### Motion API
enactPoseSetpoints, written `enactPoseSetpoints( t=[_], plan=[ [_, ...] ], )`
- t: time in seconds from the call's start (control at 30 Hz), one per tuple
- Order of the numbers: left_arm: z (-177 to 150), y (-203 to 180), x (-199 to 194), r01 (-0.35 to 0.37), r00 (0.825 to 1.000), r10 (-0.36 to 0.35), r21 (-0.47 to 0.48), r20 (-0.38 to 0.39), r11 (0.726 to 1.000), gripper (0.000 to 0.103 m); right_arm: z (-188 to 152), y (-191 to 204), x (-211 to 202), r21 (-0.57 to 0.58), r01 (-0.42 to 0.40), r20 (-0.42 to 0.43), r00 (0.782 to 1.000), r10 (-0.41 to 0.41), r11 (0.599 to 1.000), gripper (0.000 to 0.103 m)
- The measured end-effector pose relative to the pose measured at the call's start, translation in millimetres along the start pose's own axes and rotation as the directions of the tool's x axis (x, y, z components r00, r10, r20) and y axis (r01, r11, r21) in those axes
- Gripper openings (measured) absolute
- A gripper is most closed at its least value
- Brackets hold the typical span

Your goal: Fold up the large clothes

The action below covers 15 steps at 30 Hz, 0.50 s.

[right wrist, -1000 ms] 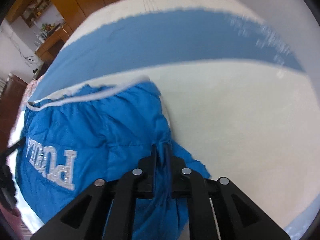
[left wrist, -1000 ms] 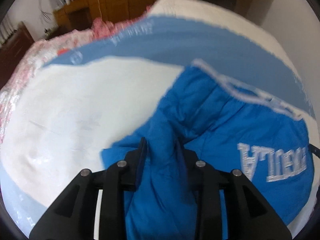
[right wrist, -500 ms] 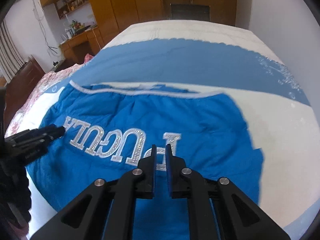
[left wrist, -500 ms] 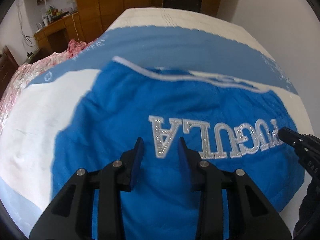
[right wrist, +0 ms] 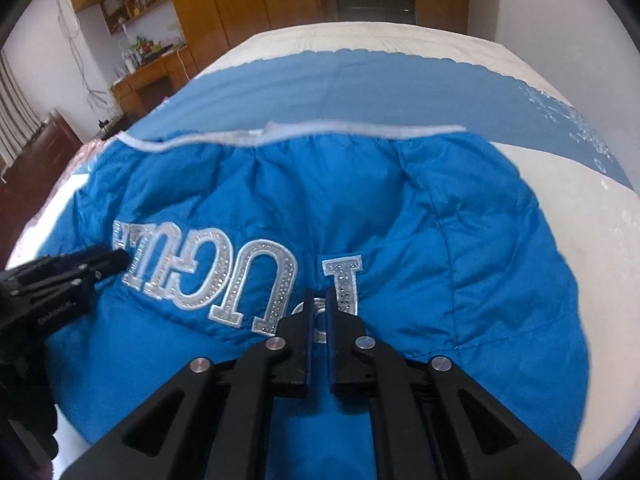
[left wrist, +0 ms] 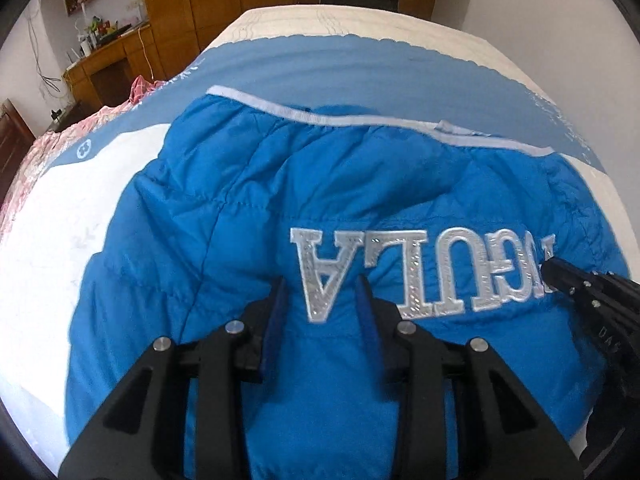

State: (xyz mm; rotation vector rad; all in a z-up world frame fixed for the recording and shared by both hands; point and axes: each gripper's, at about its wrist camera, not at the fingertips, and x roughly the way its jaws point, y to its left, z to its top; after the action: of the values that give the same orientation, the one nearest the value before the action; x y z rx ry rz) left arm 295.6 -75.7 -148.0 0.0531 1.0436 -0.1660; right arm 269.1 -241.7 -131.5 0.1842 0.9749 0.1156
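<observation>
A bright blue quilted jacket (left wrist: 320,184) lies spread on the bed, its silver lettering (left wrist: 420,276) upside down and its white-trimmed hem (left wrist: 360,120) at the far side. My left gripper (left wrist: 321,280) hovers open just over the jacket near the first letter, with nothing pinched. The right gripper (right wrist: 319,291) sits over the last letter of the lettering (right wrist: 208,276) on the jacket (right wrist: 400,200). Its jaws are closing to a sliver, with no cloth between them. Each view shows the other tool's tip: the right gripper (left wrist: 550,264) and the left gripper (right wrist: 120,258).
The bed cover has a wide blue band (left wrist: 360,68) beyond the jacket and white areas (left wrist: 60,220) on both sides. A pink floral cloth (left wrist: 24,160) lies at the bed's left edge. Wooden cabinets (right wrist: 248,0) and a cluttered desk (left wrist: 108,64) stand behind.
Both grippers were shut on folds of blue fabric off to the jacket's sides. They carried these in over the jacket and let go. The left jaws have spread.
</observation>
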Motion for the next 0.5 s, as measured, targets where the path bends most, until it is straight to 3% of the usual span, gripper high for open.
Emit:
enactPoseSetpoints(
  t=[0.13,0.2,0.3,0.5],
  plan=[
    [-9,-9,-29,0.041,0.997,-0.043,0.038,0.056,0.998,0.036,-6,2,-30,-0.021,-0.021,0.048,0.999,0.022,1.000,0.009],
    [-16,-14,-30,0.056,0.997,-0.059,0.058,0.048,0.997,0.036,-16,5,-33,-0.037,-0.009,0.043,0.999,0.011,0.999,0.009],
    [-28,-16,-15,0.057,0.998,-0.058,0.061,0.020,0.996,0.037,-28,1,-18,-0.028,0.002,0.007,1.000,-0.002,1.000,0.009],
    [-35,-14,-1,0.067,0.997,-0.069,0.054,0.031,0.996,0.038,-44,2,-1,-0.029,0.016,0.045,0.999,-0.015,0.999,0.007]
  ],
)
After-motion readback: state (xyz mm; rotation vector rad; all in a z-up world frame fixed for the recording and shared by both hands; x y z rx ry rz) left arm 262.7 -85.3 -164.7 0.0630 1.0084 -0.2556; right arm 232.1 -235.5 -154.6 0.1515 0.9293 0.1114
